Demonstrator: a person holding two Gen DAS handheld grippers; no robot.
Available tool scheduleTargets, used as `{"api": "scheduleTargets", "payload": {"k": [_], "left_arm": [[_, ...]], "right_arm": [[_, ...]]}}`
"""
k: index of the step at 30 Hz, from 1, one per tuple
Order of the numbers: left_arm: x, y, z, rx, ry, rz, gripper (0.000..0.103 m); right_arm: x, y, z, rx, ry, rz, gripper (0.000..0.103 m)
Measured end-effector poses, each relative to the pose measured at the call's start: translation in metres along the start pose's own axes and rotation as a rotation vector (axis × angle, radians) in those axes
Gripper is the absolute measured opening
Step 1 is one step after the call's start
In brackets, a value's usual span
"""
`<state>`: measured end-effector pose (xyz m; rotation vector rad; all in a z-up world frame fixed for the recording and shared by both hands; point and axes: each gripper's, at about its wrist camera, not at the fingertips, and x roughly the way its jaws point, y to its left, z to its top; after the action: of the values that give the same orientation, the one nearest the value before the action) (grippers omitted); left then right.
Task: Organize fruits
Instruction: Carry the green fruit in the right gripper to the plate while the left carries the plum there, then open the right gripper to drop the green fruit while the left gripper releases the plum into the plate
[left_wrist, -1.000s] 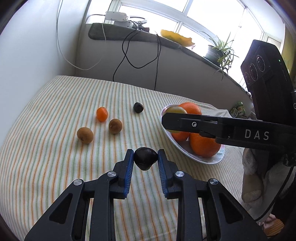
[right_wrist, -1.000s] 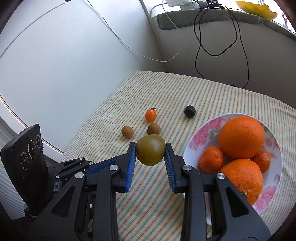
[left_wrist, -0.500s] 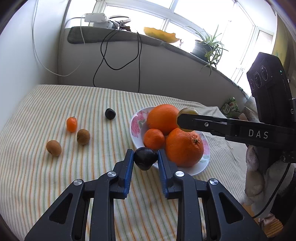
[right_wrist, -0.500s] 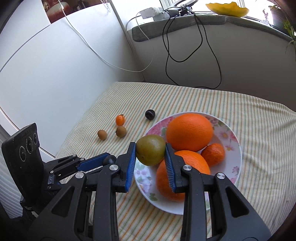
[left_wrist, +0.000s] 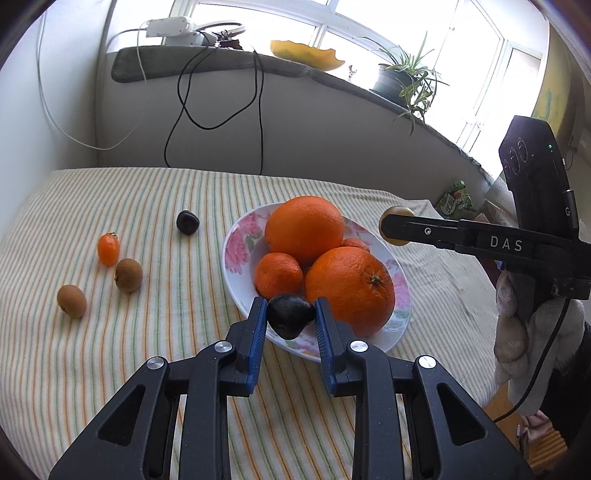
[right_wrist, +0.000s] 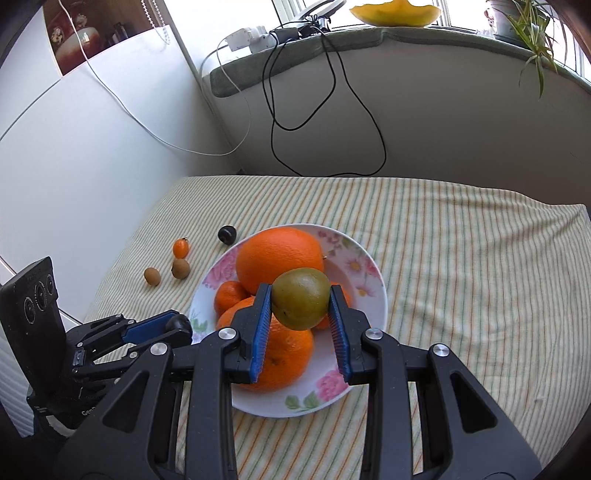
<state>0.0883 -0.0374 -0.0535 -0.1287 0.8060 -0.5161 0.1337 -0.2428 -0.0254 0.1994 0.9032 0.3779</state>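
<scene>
My left gripper (left_wrist: 289, 306) is shut on a dark plum (left_wrist: 290, 321), which hangs at the near rim of the flowered plate (left_wrist: 236, 236). My right gripper (right_wrist: 300, 295) is shut on a green plum (right_wrist: 301, 308) above the plate (right_wrist: 369, 266), over the oranges. Two big oranges (left_wrist: 304, 227) (left_wrist: 349, 284) and smaller mandarins (left_wrist: 277, 275) lie in the plate. On the striped cloth to its left lie another dark plum (left_wrist: 187, 222), a kumquat (left_wrist: 108, 249) and two brown fruits (left_wrist: 128, 274) (left_wrist: 72, 301). The left wrist view shows the right gripper (left_wrist: 393, 226) from the side.
The striped cloth (right_wrist: 461, 258) covers the table, which meets a white wall at the left and a low wall at the back. Black and white cables (left_wrist: 258, 110) hang from the sill with a potted plant (left_wrist: 399, 81). A gloved hand (left_wrist: 517, 325) holds the right gripper.
Both grippers have carried their plums to the right, from over the bare cloth to the plate. The loose fruits have not moved.
</scene>
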Motion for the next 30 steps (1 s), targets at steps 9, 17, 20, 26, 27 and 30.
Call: {"api": "scheduleTargets", "payload": {"k": [9,17,20,26,27,30], "left_arm": [[0.005,-0.003,0.001,-0.003,0.009,0.009,0.025],[0.006,-0.006,0.002,0.002,0.012,0.019,0.024],[0.006,-0.007,0.002,0.004,0.011,0.021,0.025],[0.007,-0.008,0.004,0.011,0.013,0.027,0.025],[0.006,-0.008,0.004,0.012,0.011,0.031,0.025],[0.006,-0.009,0.004,0.013,0.008,0.036,0.025]], "right_arm": [[0.01,-0.02,-0.006,0.032,0.026,-0.019,0.032],[0.013,-0.027,-0.01,0.054,0.035,-0.01,0.032],[0.013,-0.028,-0.011,0.054,0.035,-0.008,0.032],[0.016,-0.027,-0.012,0.052,0.043,-0.001,0.032],[0.016,-0.026,-0.012,0.05,0.044,-0.003,0.032],[0.016,-0.024,-0.012,0.041,0.042,-0.007,0.032]]}}
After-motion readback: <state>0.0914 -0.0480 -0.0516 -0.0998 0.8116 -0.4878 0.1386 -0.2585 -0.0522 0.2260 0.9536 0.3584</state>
